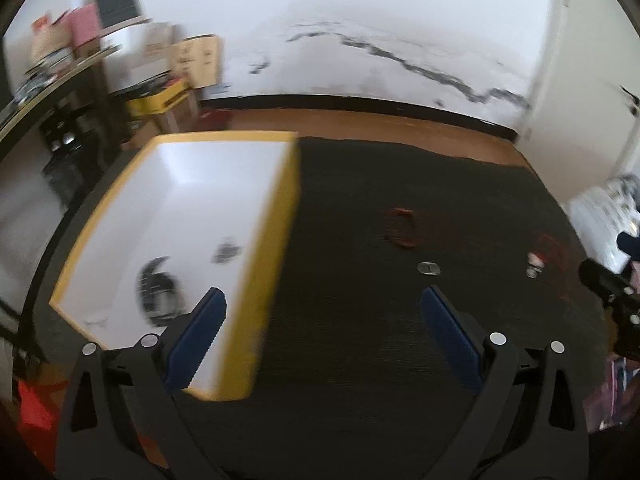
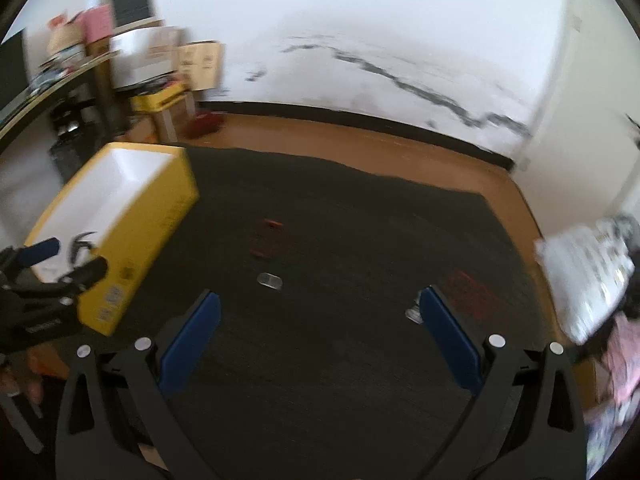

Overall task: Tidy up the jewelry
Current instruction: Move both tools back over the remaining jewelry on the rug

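Both grippers agape, empty; bracelet (image 1: 401, 229) blurred on mat (image 1: 360, 352).

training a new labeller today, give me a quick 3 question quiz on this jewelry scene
1. True or false: the right gripper holds a piece of jewelry.
2. Where do the dark jewelry pieces lie? A) in the yellow box B) on the wood floor C) on the shelf
3. Fill in: the red bracelet and the small silver piece lie on the dark ____.

Key
1. False: both the right and left gripper stand open and empty.
2. A
3. mat
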Demonstrator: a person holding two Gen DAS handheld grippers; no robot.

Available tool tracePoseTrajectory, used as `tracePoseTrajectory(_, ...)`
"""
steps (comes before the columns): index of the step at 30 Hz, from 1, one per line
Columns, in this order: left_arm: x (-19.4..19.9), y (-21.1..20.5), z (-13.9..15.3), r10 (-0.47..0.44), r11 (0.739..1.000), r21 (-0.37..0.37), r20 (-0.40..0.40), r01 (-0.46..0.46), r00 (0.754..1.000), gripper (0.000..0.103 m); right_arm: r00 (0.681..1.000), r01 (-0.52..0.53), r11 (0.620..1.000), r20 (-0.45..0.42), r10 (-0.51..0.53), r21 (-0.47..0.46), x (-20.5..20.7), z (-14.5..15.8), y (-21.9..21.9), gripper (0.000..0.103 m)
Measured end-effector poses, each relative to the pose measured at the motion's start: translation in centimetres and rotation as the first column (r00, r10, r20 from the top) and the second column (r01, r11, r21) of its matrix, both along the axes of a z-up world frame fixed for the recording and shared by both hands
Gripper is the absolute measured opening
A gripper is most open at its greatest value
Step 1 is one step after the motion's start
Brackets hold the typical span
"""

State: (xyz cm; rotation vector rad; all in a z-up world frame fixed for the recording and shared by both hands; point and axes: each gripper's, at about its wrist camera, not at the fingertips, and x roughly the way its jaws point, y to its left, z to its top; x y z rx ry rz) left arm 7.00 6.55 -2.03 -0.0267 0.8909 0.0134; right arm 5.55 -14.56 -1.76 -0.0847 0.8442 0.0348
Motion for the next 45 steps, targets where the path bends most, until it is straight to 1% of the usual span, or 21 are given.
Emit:
tracePoseTrajectory(3,1.5,-3.4,-0.2,-0.080,0.997,0.020,-0.004,0.080,0.997,0.095,0.998,0.063,0.998,-0.021,-0.063,0.008,-0.2,-1.3,-3.1,0.096)
tracePoseTrajectory(6,2.9,-4.8,-1.0,-0.118,0.993,0.014,0.003,0.118,0.993,0.095,0.997,0.081,0.996,-0.018,-0.082,-0.034,-0.5,-2.3,-4.3,0.096)
tracePoseTrajectory(7,3.8,-5.5,-1.8,-0.135,0.991,0.010,0.002,0.135,0.991,0.095,0.996,0.086,0.996,-0.015,-0.086,-0.040,-0.6,-2.7,-4.6,0.096)
tracePoseTrajectory(9,4.9,-6.2,-3.1,-0.165,0.986,0.011,-0.010,0.165,0.986,0.095,0.996,0.090,0.996,-0.020,-0.090,-0.018,-0.7,-3.1,-5.1,0.096)
tracePoseTrajectory(12,6.4,-6.9,-4.5,-0.193,0.980,0.038,-0.029,0.195,0.981,0.095,0.995,0.098,0.995,-0.029,-0.097,0.025,-0.1,-2.9,-5.7,0.096)
tracePoseTrajectory(14,7.4,-7.1,-5.3,-0.199,0.979,0.042,-0.049,0.201,0.979,0.095,0.994,0.113,0.994,-0.011,-0.113,0.000,0.2,-2.9,-5.9,0.096)
tracePoseTrajectory(16,8.2,-7.2,-5.8,-0.214,0.976,0.034,-0.050,0.216,0.976,0.095,0.993,0.114,0.993,-0.007,-0.114,-0.017,0.3,-3.3,-6.1,0.096)
tracePoseTrajectory(17,8.3,-7.3,-6.0,-0.222,0.974,0.042,-0.049,0.224,0.974,0.095,0.992,0.125,0.992,-0.012,-0.125,-0.016,0.5,-3.8,-6.5,0.096)
tracePoseTrajectory(18,8.6,-7.5,-6.4,-0.227,0.971,0.066,-0.054,0.230,0.972,0.095,0.991,0.130,0.991,-0.023,-0.130,-0.008,0.7,-4.0,-6.8,0.096)
tracePoseTrajectory(20,8.8,-7.4,-6.7,-0.229,0.969,0.082,-0.062,0.234,0.971,0.095,0.990,0.138,0.990,-0.034,-0.137,0.022,0.8,-4.5,-7.7,0.096)
tracePoseTrajectory(21,9.1,-7.2,-7.0,-0.225,0.970,0.078,-0.070,0.230,0.972,0.095,0.989,0.144,0.989,-0.034,-0.143,0.028,0.8,-4.6,-8.0,0.096)
tracePoseTrajectory(24,9.6,-6.9,-7.1,-0.210,0.975,0.058,-0.078,0.215,0.975,0.095,0.987,0.158,0.987,-0.041,-0.157,0.019,1.1,-5.4,-8.7,0.096)
tracePoseTrajectory(26,10.0,-7.1,-7.3,-0.211,0.975,0.057,-0.079,0.216,0.974,0.095,0.986,0.152,0.988,-0.067,-0.150,0.020,1.5,-6.0,-9.0,0.096)
tracePoseTrajectory(27,10.1,-7.2,-7.3,-0.212,0.974,0.058,-0.080,0.217,0.974,0.095,0.987,0.150,0.988,-0.068,-0.148,0.026,1.5,-6.1,-9.0,0.096)
tracePoseTrajectory(30,10.7,-7.5,-7.8,-0.201,0.976,0.066,-0.082,0.207,0.976,0.095,0.990,0.128,0.992,-0.063,-0.126,0.023,1.6,-5.9,-8.6,0.096)
tracePoseTrajectory(35,11.6,-8.0,-9.0,-0.183,0.979,0.066,-0.117,0.192,0.976,0.095,0.992,0.112,0.994,-0.052,-0.111,0.016,1.4,-5.7,-8.5,0.096)
tracePoseTrajectory(40,12.7,-8.9,-10.2,-0.174,0.982,0.042,-0.146,0.182,0.974,0.095,0.992,0.118,0.993,-0.056,-0.117,0.016,1.4,-6.1,-8.9,0.096)
tracePoseTrajectory(45,13.8,-10.0,-11.7,-0.172,0.983,0.038,-0.176,0.181,0.969,0.095,0.992,0.109,0.994,-0.069,-0.108,0.020,1.7,-6.4,-9.1,0.096)
